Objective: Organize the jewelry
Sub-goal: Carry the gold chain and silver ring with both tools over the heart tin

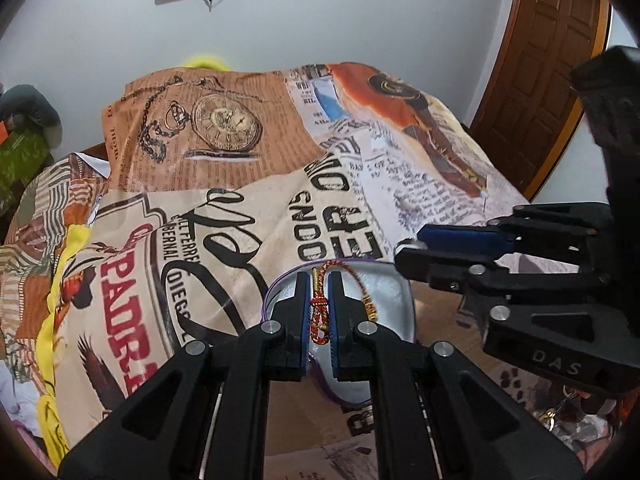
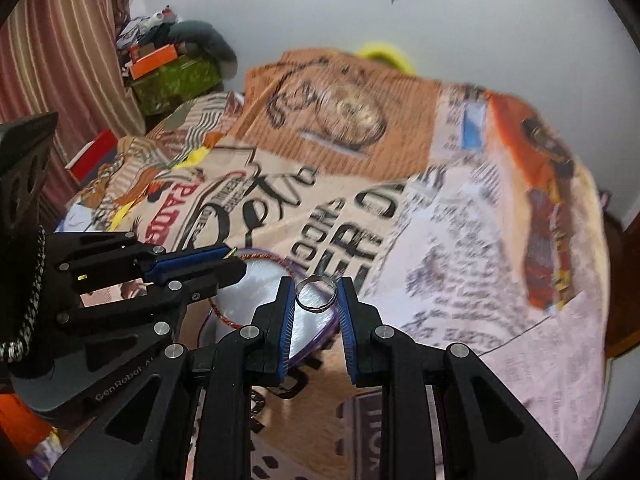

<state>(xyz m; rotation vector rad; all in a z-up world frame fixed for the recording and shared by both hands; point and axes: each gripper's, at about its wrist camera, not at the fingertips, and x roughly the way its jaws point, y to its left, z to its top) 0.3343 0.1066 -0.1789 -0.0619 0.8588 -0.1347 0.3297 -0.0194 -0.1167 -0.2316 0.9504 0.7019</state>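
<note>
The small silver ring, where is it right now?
In the right wrist view the small silver ring is pinched between the right gripper fingertips, above the round purple-rimmed dish on the printed bedspread.

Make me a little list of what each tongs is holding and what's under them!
left tongs: shut on a red-and-gold braided cord bracelet
right tongs: shut on a silver metal ring, pinched at the tips
underneath: round purple-rimmed mirror lying flat
surface: newspaper-print bedspread with a pocket-watch picture
bracelet position: over the mirror; its loop hangs toward the far rim
background: brown wooden door, white wall
</note>
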